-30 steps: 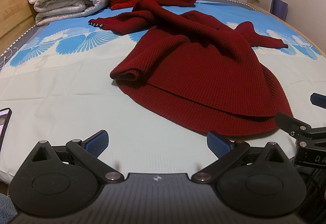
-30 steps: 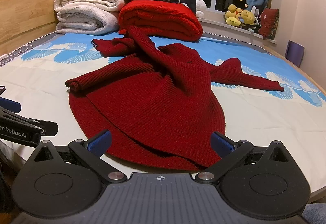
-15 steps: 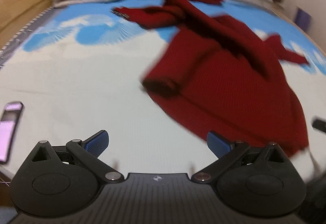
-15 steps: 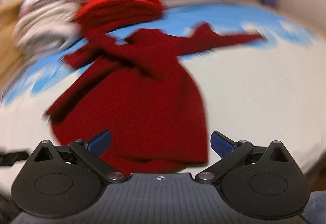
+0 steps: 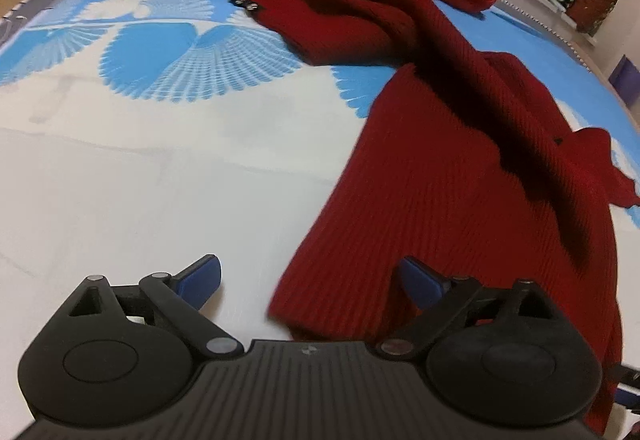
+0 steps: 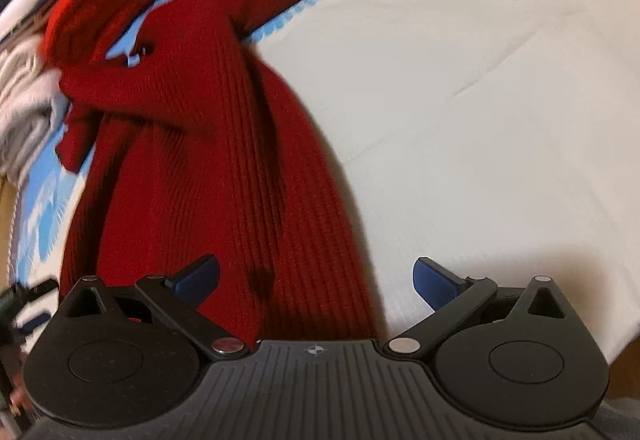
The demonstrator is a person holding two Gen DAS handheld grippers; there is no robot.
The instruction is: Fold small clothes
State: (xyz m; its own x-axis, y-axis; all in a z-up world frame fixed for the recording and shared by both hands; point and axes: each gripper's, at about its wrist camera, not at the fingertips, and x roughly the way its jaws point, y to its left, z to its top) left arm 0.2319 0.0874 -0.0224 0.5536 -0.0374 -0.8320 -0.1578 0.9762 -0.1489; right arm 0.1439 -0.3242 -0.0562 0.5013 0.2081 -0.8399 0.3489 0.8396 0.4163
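Bed bears the dark red knit sweater, spread out rumpled, one sleeve thrown across its body. Risk: pinching only the top layer at the hem, so the knit bunches or drags instead of folding square. Left gripper: jaws wide, just been closing a little, hem corner lies between the pads, not pinched. Right gripper: released, the sweater's other hem edge sits under its left finger and stretches away ahead.

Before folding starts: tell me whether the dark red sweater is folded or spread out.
Neither: the sweater lies rumpled on the bed, one sleeve bunched, fabric overlapping.
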